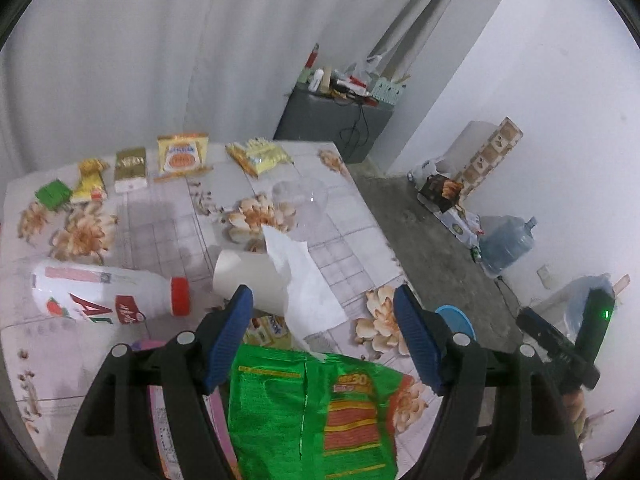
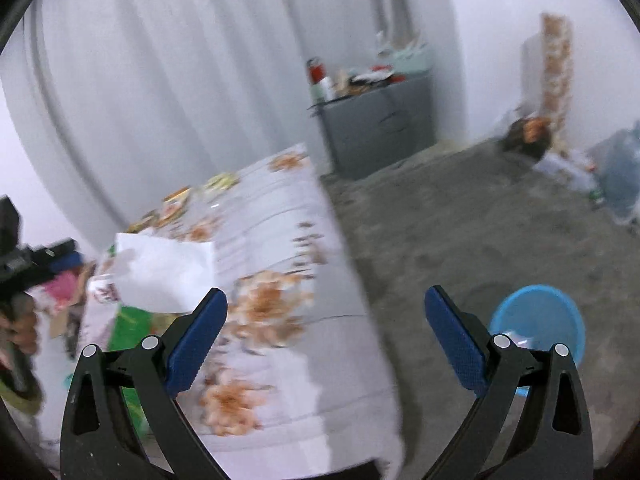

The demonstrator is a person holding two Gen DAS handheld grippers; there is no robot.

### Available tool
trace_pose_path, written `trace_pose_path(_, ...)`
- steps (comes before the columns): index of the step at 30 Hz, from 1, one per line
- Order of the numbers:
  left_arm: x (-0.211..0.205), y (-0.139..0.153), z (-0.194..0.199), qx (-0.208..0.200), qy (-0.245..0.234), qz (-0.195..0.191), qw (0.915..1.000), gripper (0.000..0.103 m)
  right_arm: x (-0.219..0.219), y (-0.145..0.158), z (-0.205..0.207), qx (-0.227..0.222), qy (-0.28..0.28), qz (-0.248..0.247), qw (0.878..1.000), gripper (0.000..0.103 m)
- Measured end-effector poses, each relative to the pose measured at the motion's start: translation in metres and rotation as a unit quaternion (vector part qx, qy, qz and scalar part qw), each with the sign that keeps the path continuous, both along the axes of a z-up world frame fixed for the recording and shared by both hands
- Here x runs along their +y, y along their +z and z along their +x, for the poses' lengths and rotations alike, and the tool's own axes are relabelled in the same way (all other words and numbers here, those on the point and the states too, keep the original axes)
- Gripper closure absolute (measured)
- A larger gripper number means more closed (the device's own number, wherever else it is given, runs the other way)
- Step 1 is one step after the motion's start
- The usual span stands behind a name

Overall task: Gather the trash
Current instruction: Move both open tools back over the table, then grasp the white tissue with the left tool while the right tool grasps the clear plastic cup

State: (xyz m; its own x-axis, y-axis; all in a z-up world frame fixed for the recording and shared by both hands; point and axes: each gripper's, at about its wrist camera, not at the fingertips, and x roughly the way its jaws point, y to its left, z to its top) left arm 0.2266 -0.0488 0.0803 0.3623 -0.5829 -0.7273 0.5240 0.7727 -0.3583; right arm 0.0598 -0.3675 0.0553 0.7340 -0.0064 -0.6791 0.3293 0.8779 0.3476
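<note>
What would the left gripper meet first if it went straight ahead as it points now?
Probably the white tissue draped over the tipped paper cup, which lie between the open jaws of the left gripper just past the green snack bag; depth is uncertain.

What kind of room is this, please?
Probably a plain room in a home, used for storage. A table with a floral cover holds snack wrappers, a grey cabinet stands by white curtains, and a water jug lies on the bare concrete floor.

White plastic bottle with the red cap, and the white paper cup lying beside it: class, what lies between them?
In the left wrist view, only bare floral tablecloth separates bottle from cup.
</note>
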Motion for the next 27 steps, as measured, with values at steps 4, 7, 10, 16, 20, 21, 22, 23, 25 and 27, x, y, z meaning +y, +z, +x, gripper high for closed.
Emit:
trace_pose_path(4,-0.010,-0.022,0.012,0.002,-0.009,0.008,0.9999,0.034,0.007,-0.001,0.046,0.004,0.040,0.044,0.998,0.008)
trace_pose_path(7,-0.015,-0.036,0.023,0.006,-0.017,0.010,0.9998,0.036,0.017,0.000,0.085,0.010,0.072,0.050,0.996,0.010)
trace_pose_path(10,-0.021,-0.043,0.026,-0.006,-0.032,0.019,0.9993,0.038,0.034,0.006,0.128,0.004,0.117,0.037,0.992,0.010)
trace_pose_path(16,-0.032,-0.059,0.039,-0.015,-0.033,0.066,0.9972,0.057,0.062,-0.006,0.220,0.021,0.173,-0.012,0.985,0.011)
trace_pose_path(20,-0.030,-0.067,0.050,0.003,-0.024,0.063,0.9977,0.069,0.079,-0.026,0.274,0.048,0.192,-0.059,0.978,0.011)
trace_pose_path(21,-0.030,-0.069,0.052,0.007,-0.024,0.061,0.9978,0.069,0.079,-0.034,0.283,0.056,0.194,-0.065,0.977,0.011)
trace_pose_path(22,-0.030,-0.070,0.053,0.009,-0.026,0.060,0.9978,0.072,0.082,-0.042,0.295,0.066,0.195,-0.067,0.976,0.011)
trace_pose_path(23,-0.030,-0.071,0.054,0.009,-0.027,0.060,0.9978,0.075,0.080,-0.047,0.298,0.074,0.195,-0.066,0.976,0.011)
trace_pose_path(25,-0.031,-0.073,0.055,0.011,-0.030,0.064,0.9974,0.078,0.080,-0.061,0.312,0.091,0.193,-0.068,0.975,0.011)
trace_pose_path(27,-0.032,-0.074,0.056,0.012,-0.034,0.064,0.9973,0.083,0.079,-0.070,0.321,0.099,0.191,-0.064,0.974,0.011)
